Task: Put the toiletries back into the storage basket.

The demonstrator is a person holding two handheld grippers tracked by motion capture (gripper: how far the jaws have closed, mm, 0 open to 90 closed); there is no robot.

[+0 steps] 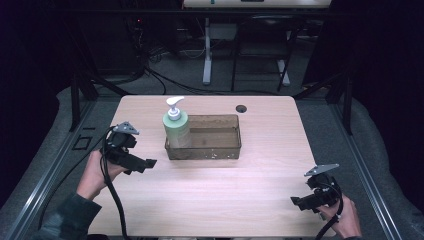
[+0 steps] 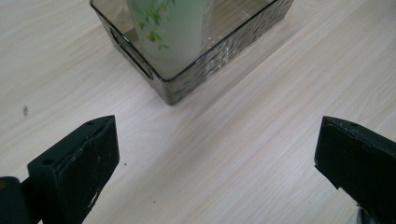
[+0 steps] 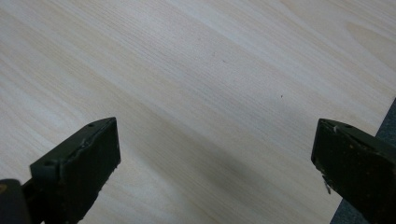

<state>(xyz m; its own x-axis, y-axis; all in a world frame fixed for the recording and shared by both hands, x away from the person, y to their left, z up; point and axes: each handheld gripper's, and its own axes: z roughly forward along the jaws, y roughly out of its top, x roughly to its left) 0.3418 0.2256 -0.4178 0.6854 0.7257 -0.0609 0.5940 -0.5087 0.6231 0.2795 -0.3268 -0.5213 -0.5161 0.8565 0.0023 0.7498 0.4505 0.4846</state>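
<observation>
A pale green soap pump bottle (image 1: 176, 127) with a white pump stands upright in the left end of a smoky clear plastic bin (image 1: 220, 150) at the table's middle. In the left gripper view the bottle (image 2: 168, 32) carries a small flower print and the bin's near corner (image 2: 187, 79) lies just ahead of the jaws. My left gripper (image 1: 149, 164) hovers open a short way left of the bin, nothing between its jaws. My right gripper (image 1: 296, 202) is open over bare wood near the table's front right corner, far from the bin.
The light wood table (image 1: 210, 200) has a round cable hole (image 1: 241, 108) at the back. Dark padded floor and metal rails border the table on both sides. Desk legs and cables stand behind it. The table's right edge (image 3: 390, 112) shows beside the right jaw.
</observation>
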